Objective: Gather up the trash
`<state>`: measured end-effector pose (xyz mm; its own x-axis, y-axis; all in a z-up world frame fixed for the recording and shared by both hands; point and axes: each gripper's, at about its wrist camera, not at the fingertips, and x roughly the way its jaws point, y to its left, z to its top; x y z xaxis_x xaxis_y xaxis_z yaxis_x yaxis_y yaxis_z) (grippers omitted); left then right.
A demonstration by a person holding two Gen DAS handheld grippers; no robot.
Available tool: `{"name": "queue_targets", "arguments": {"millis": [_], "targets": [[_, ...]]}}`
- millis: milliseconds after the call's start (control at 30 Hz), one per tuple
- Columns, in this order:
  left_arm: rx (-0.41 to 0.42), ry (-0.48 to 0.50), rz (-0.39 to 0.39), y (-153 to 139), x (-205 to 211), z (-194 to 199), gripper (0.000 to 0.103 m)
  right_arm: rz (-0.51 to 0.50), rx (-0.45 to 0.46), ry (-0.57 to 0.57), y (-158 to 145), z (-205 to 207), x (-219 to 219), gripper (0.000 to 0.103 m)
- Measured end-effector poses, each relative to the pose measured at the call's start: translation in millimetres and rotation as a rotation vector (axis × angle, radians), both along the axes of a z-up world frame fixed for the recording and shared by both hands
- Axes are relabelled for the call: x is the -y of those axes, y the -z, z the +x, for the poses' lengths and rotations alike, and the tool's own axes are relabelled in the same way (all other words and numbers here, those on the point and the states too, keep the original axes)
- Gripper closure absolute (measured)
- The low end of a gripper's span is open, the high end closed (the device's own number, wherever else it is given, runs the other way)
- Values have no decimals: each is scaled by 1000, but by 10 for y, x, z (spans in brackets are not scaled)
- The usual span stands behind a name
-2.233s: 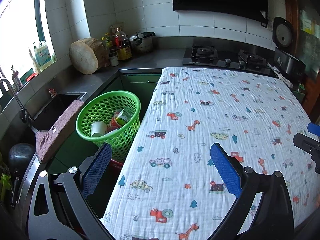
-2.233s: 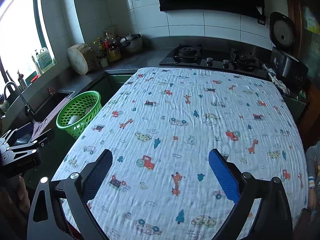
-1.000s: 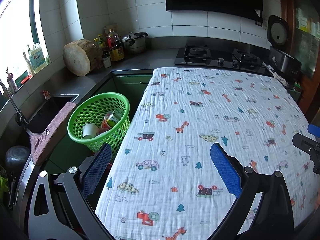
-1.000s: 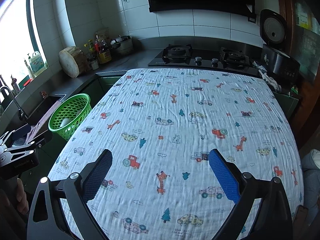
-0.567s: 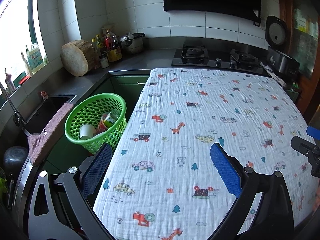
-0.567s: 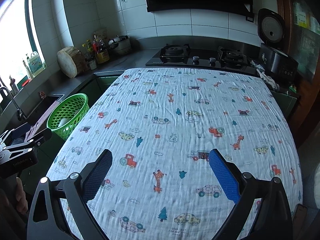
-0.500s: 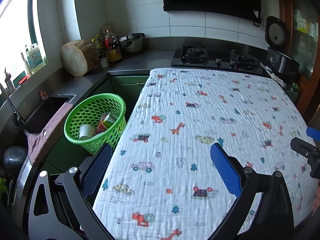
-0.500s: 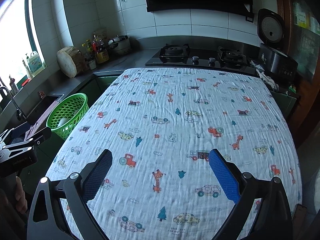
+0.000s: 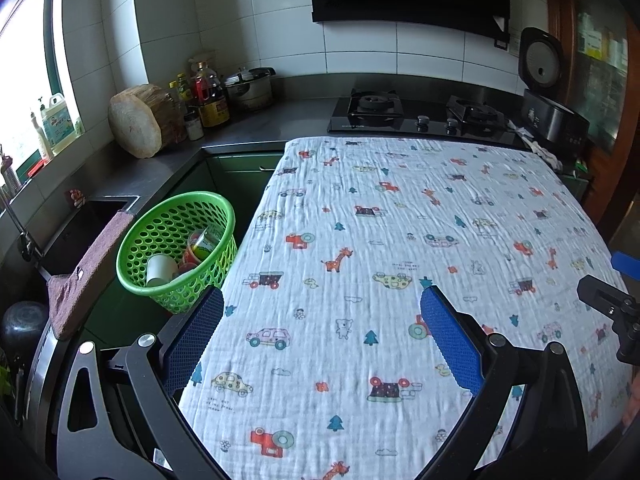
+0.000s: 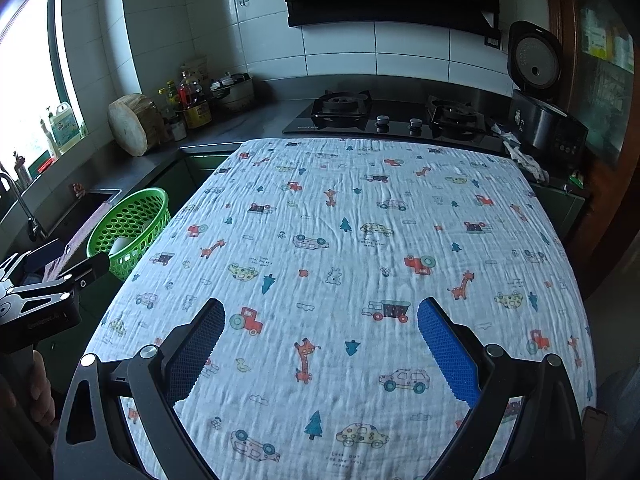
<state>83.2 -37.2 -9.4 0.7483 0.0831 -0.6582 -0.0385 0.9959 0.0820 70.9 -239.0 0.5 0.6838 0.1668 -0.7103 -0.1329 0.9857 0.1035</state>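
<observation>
Both the left claw and the right claw hover spread wide and empty over the worktop draped in a cartoon-print cloth, while the green basket just off its left edge holds a white cup and colourful wrappers.

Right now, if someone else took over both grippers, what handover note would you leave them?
Left gripper: open, empty, above the near left part of the table.
Right gripper: open, empty, above the near edge of the table.
Green basket: beside the table's left edge, below table level. It holds a white paper cup and a colourful printed cup.
Printed tablecloth: no trash visible on it in either view.
Done: the visible trash is in the basket.
Left: probably nothing on the table; check the parts hidden behind the grippers.
</observation>
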Motion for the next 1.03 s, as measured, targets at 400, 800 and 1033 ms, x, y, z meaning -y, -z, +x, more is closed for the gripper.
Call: {"name": "queue_targets", "arguments": {"millis": [400,800,1033], "targets": [[5,-25,5,-22,-63,-47,5,3,2,-24,-3,-12,-108,9],[0,-56,6,10,-163,-83,5,-5,-1,-62,21,-11,-238,9],[-19,-65,-8,85,-212,-97,5,-8,-6,-73,49,-11,-285,9]]}}
